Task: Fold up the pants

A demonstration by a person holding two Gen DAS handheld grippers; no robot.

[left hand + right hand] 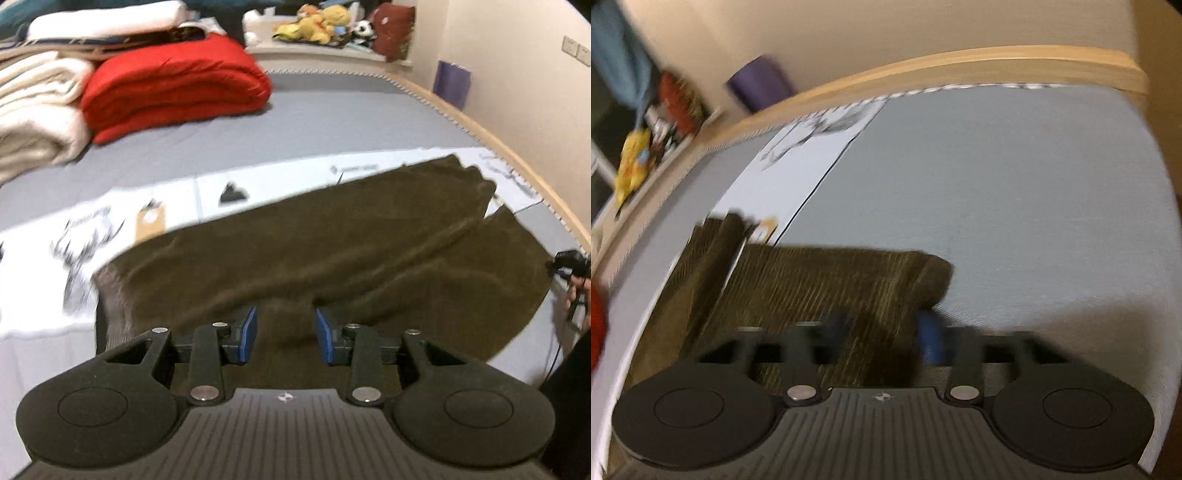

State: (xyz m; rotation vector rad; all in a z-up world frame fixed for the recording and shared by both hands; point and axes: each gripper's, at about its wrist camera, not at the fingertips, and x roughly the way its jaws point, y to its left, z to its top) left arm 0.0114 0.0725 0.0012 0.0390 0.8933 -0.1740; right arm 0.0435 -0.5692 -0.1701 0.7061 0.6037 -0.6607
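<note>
Jaws first: the left gripper [285, 334] has its blue-padded fingers [249, 332] standing apart, with a raised hump of the dark olive-brown knitted pants [332, 243] sitting in the gap between them, and the pads do not appear to press on the cloth. The right gripper [886, 334] also straddles a strip of the same pants [820, 280] near their rolled edge, but that view is smeared by motion, so I cannot tell whether its pads are nipping the fabric or merely flanking it. Outward from the left jaws, the pants lie spread across the bed, partly on a white printed sheet [44, 266] and partly on the grey mattress cover [332, 110], one end ribbed at the left and the other end running toward the pale wooden bed rail [480, 129]. At the right edge of the left view a hand [576, 295] grips the other tool (only its handle end shows). Farther back lie a folded red quilt [177, 85], cream folded blankets [33, 110] and a shelf of yellow plush toys [317, 22]. A purple bag [451, 83] leans against the cream wall.
</note>
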